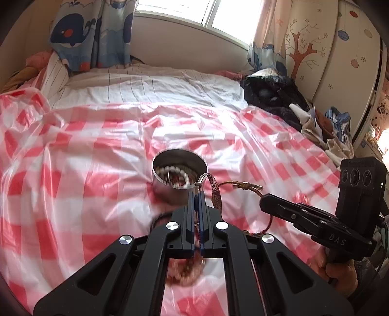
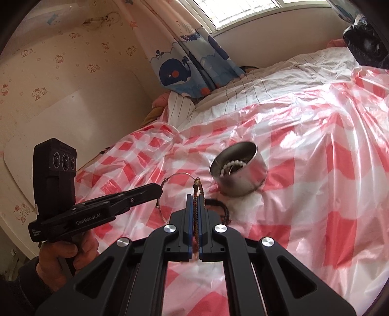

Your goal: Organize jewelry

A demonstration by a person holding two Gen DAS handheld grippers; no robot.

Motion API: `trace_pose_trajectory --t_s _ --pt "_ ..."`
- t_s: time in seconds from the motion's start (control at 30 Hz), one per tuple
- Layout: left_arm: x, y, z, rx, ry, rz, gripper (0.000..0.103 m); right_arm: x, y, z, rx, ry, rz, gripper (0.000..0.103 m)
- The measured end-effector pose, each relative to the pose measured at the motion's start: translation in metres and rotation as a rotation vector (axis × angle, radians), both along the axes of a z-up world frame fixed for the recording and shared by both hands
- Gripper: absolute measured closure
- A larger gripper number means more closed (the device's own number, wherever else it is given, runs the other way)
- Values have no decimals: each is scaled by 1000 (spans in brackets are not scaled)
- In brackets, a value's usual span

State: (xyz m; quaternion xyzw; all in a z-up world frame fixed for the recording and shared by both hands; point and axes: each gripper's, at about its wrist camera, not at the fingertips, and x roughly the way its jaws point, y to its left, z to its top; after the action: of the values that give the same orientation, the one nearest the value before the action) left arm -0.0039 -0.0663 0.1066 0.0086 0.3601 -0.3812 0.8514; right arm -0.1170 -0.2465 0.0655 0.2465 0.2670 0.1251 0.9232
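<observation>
both claws (image 1: 197, 194) clamped on bracelets (image 1: 216, 194)

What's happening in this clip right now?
A person with a gripper in each hand is sorting jewelry on a bed covered by a red-checked plastic sheet. The left gripper is shut on a thin silver bangle near the metal tin, which already holds a white bead bracelet. The right gripper is shut on a braided cord bracelet. Neither piece is in the tin yet.

bright window (image 1: 194, 12) daylight glares on the plastic sheet (image 1: 97, 145); fisheye edges curve, foreground blurs.
</observation>
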Motion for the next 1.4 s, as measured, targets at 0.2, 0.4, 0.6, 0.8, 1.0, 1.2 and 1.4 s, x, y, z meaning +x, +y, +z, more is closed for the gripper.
trace_pose_trajectory --t_s 0.2,0.4,0.6,0.8,1.0,1.2,1.4 --pt "39 -27 3 -23 22 -3 101 16 -22 22 -10 -36 -18 99" --pt "92 -64 -34 34 101 41 100 35 -39 27 4 -45 -38 99" --pt "118 -55 -45 67 137 77 71 73 -41 24 17 -22 -24 99" --pt "114 -9 -24 76 95 129 65 113 -32 6 54 42 -4 99" --pt "86 15 -14 97 45 169 47 123 -28 -19 -119 171 -95 94" --pt "45 33 -22 107 58 166 38 84 -29 -12 -143 144 -119 68" --pt "30 52 -26 70 87 195 36 95 -21 -11 -202 148 -126 70"
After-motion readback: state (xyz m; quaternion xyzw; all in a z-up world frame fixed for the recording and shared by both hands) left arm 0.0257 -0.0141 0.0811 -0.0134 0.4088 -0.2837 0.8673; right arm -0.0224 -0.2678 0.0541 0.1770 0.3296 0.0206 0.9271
